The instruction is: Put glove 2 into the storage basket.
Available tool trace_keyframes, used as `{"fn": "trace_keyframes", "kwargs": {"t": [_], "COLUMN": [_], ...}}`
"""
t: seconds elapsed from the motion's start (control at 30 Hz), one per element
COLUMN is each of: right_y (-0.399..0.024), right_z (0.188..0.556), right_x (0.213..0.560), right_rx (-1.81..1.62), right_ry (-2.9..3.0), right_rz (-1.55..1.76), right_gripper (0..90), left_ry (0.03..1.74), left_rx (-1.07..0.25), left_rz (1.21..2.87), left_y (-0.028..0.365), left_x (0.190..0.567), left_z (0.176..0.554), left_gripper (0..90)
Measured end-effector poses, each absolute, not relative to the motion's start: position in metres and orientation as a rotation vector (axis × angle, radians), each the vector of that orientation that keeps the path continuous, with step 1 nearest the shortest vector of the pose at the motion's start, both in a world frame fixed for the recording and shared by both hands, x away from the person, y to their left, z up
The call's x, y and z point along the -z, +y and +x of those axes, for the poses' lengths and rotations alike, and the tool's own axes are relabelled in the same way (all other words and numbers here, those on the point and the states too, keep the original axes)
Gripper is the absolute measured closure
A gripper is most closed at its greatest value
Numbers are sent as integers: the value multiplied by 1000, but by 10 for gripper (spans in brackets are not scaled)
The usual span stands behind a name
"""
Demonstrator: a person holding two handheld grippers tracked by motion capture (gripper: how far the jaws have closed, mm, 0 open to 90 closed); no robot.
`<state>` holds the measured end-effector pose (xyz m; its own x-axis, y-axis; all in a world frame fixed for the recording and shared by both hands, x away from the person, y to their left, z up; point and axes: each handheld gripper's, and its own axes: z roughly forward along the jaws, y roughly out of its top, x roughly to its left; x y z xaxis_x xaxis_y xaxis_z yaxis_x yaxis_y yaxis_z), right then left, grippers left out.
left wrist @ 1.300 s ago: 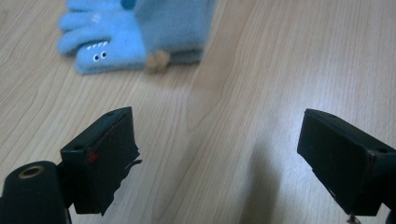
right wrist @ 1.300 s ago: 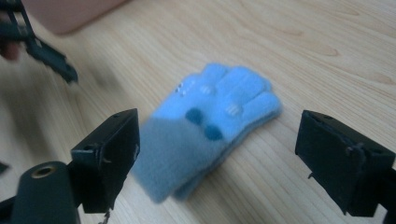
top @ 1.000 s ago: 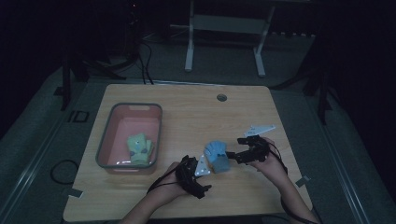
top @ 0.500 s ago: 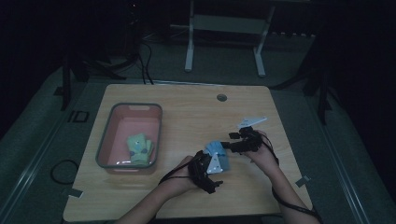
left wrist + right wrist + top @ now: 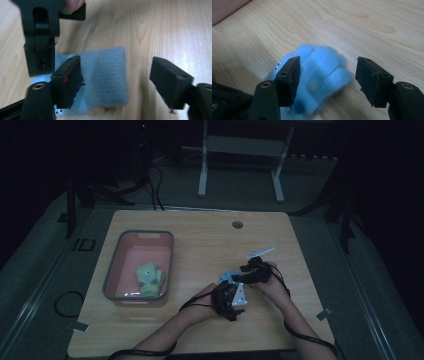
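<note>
A fuzzy light-blue glove [image 5: 229,276] lies on the wooden table [image 5: 200,250] right of centre. My left gripper [image 5: 226,291] comes at it from the near side, my right gripper [image 5: 244,275] from the right. In the left gripper view the glove's cuff [image 5: 105,75] sits between the jaws of the left gripper [image 5: 115,62]. These jaws have just been closing; one pad touches the cuff and the other stands apart. In the right gripper view the glove's fingers [image 5: 324,72] lie between the jaws of the right gripper [image 5: 328,60], which closed part way, then eased open slightly; one pad stands clear.
A pink bin with a grey rim [image 5: 112,270] stands at the table's left and holds a green glove [image 5: 149,279]. A round cable hole [image 5: 237,224] sits near the far edge. White frame legs [image 5: 202,170] stand on the floor behind the table.
The left hand has moved right and the right hand left and down, so both grippers now meet at the blue glove. Both pairs of jaws stand narrower than before.
</note>
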<state>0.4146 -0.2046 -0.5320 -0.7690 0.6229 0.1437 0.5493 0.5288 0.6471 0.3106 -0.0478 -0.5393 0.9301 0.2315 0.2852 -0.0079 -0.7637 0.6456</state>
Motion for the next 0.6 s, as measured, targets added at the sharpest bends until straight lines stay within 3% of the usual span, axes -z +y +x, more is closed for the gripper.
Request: {"fn": "trace_keyframes", "kwargs": {"t": [0.4, 0.5, 0.6], "right_y": [-198, -195, -194], "right_z": [411, 408, 406], "right_x": [547, 546, 545], "right_rx": [-1001, -989, -993], "right_ry": [2695, 2694, 2731], "right_rz": [1000, 975, 969], "right_gripper": [327, 396, 552], "left_ry": [118, 137, 151], "left_rx": [-508, -550, -534], "left_rz": [2431, 2437, 2437], "left_y": [-52, -52, -51], "left_x": [550, 551, 549], "left_z": [310, 309, 311], "left_gripper": [494, 600, 660]}}
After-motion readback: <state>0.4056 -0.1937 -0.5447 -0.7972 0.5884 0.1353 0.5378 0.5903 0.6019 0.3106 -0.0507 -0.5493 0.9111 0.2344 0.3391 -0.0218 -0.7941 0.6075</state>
